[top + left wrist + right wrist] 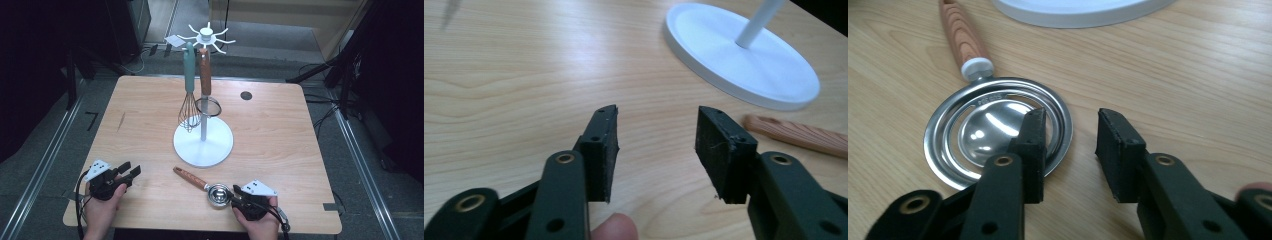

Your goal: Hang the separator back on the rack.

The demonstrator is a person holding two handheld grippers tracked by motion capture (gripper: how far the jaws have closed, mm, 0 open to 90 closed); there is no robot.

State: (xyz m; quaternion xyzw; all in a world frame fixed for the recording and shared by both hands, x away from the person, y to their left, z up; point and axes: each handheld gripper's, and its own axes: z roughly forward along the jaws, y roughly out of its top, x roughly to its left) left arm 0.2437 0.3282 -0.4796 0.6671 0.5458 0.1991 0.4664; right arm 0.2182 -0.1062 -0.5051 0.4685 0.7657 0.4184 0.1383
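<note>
A white utensil stand (203,142) rises mid-table, hooks at its top. A teal-handled whisk (189,95) and a wooden-handled tool (205,75) with a wire ring hang from it. A steel egg separator (219,193) with a wooden handle lies near the front edge. My right gripper (234,196) is just right of its bowl, open; in the right gripper view (1071,117) one jaw lies over the bowl's rim (988,125) and nothing is gripped. At the front left my left gripper (132,168) is open over bare wood (657,114), with the handle (796,135) and stand base (744,60) ahead.
The wooden table (280,140) has a round grey grommet (246,95) at the back right and a dark streak (121,121) on the left. Dark equipment and cables stand on the floor around it. Both hands rest near the front edge.
</note>
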